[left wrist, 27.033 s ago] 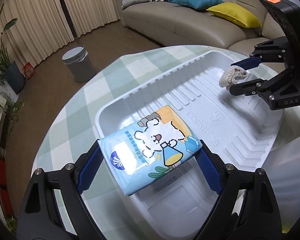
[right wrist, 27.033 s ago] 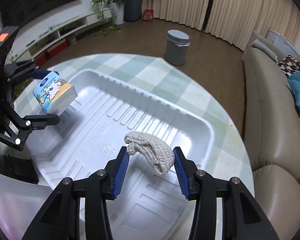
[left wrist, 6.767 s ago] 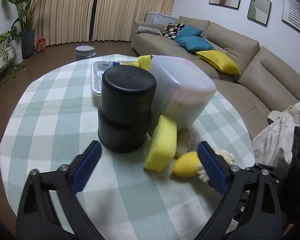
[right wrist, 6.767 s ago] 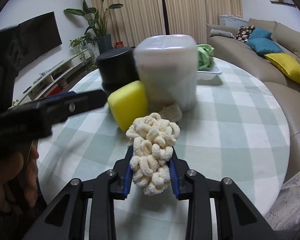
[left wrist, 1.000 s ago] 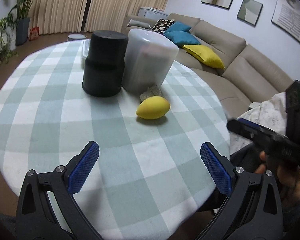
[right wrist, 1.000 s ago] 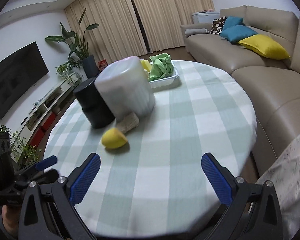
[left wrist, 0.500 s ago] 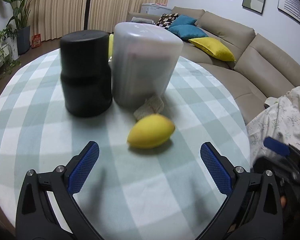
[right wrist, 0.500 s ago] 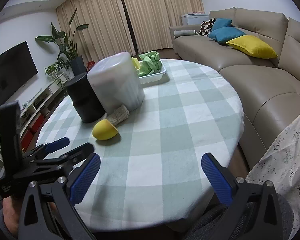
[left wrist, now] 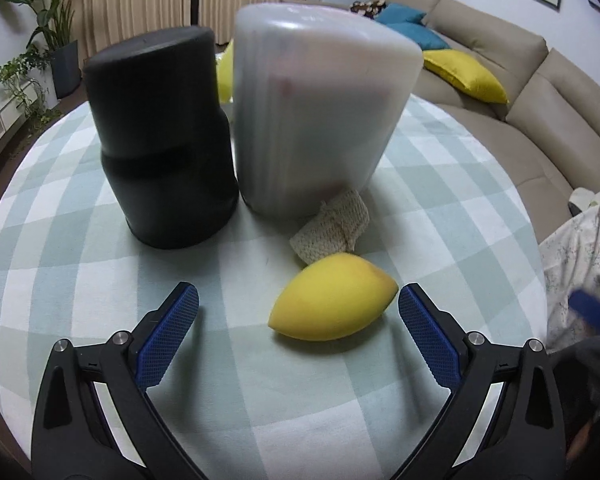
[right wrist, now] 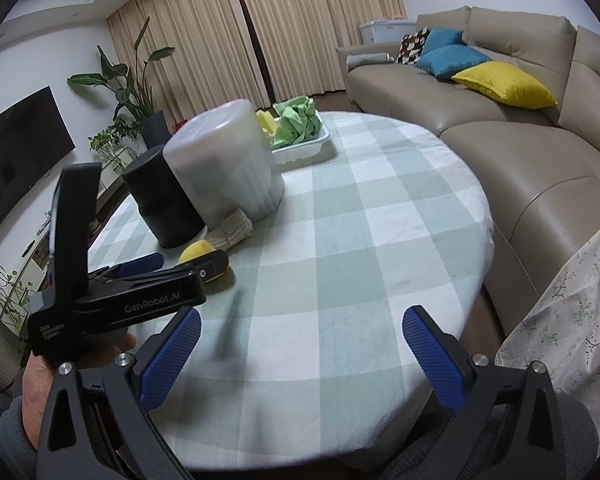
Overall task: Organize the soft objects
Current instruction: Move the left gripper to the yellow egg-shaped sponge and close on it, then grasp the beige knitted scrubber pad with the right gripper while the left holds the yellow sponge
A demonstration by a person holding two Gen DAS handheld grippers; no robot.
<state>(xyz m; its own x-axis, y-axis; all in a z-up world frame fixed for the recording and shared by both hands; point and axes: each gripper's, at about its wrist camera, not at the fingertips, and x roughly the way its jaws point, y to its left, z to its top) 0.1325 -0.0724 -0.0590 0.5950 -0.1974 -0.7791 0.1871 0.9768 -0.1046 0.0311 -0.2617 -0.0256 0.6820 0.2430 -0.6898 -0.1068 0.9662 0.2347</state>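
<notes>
Two grippers are working over a round table (right wrist: pixel 340 240) with a green and white checked cloth. The left gripper (left wrist: pixel 298 310) is standing wide open and is holding nothing. A yellow egg-shaped sponge (left wrist: pixel 332 296) is lying on the cloth between its blue fingers (left wrist: pixel 168 330), nearer to the right-hand finger; whether that finger is touching it, I cannot tell. Just behind the sponge a beige knitted piece (left wrist: pixel 332 234) is lying against the foot of a frosted white container (left wrist: pixel 316 120). A black container (left wrist: pixel 160 136) is standing beside the white one, on its left in the left wrist view.

The right gripper (right wrist: pixel 300 344) is also wide open and empty, and it is hanging over the near edge of the table, well apart from the sponge. In its view a hand (right wrist: pixel 40 392) is holding the left gripper, whose fingers are reaching around the sponge. Behind the white container a white tray (right wrist: pixel 304 146) is sitting on the table, and it is holding a green cloth (right wrist: pixel 296 124) and something yellow (right wrist: pixel 265 120).
</notes>
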